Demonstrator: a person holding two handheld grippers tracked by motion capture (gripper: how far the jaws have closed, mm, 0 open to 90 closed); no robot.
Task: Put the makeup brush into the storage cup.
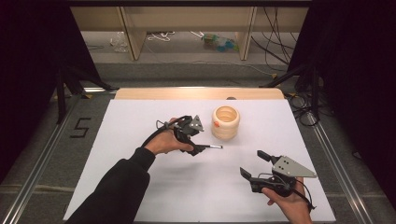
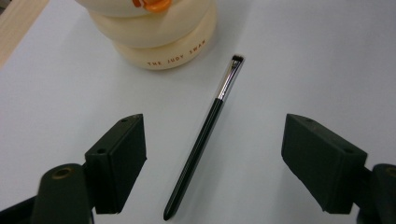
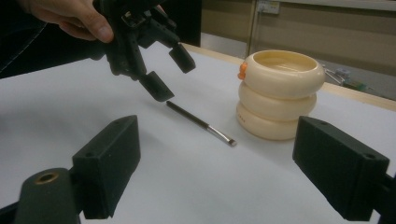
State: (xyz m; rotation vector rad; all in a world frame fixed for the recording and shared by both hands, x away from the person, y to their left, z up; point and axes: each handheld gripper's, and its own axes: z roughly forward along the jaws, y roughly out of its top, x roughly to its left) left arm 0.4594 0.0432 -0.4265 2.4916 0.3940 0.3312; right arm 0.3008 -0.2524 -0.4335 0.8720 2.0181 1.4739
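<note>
The left tongs (image 2: 212, 158) hung wide open and empty over the brush (image 2: 204, 135), which lay flat on the worktop (image 1: 140, 121), jaws either side of its handle, apparently for a clean pinch. The cup (image 1: 225, 122) stood at the brush's one o'clock; the right tongs (image 1: 256, 164), also wide open and empty, waited at the worktop's five o'clock.

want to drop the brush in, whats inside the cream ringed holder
The cream ringed holder looks empty: its rim and upper inner wall are bare. Its floor is hidden by its wall. The thin black makeup brush lies on the white table under the open left gripper.
</note>
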